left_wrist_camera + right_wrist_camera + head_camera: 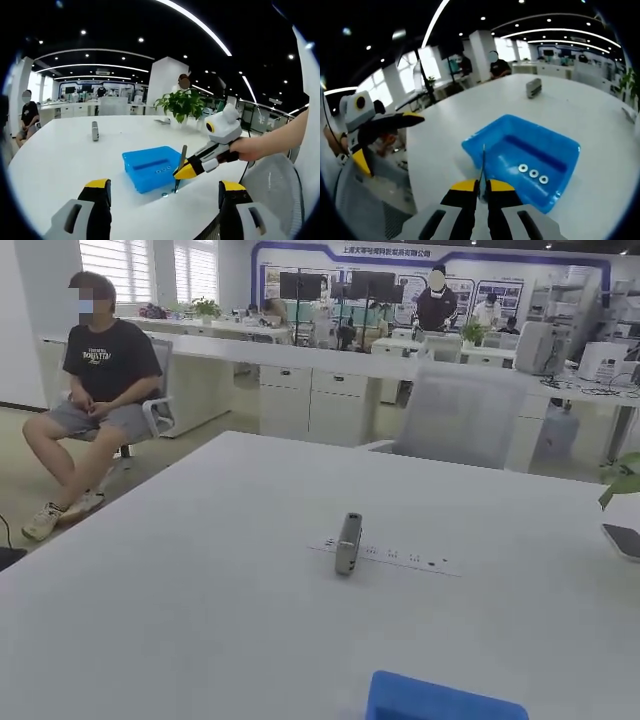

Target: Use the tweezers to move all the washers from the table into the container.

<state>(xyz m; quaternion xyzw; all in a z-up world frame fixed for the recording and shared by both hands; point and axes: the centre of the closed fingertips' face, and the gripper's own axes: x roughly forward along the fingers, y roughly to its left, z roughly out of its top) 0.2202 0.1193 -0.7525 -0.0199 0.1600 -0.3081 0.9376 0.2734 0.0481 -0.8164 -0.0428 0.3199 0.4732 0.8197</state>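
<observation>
Glossy blue plastic container (520,131), shiny metal washers (533,173), metal tweezers (483,165), smooth matt white table (200,590)

Three washers (533,173) lie in the container (492,136) on the table (570,110), a loose washer (165,194) just beside it.

The head view looks level across the white table (200,590) toward the far office, with the blue container (445,708) at its near edge. The left gripper view sits low on the near side, facing the container. The right gripper view hangs close above it, looking along the tweezers (483,165). All three share the grey block (348,543).
</observation>
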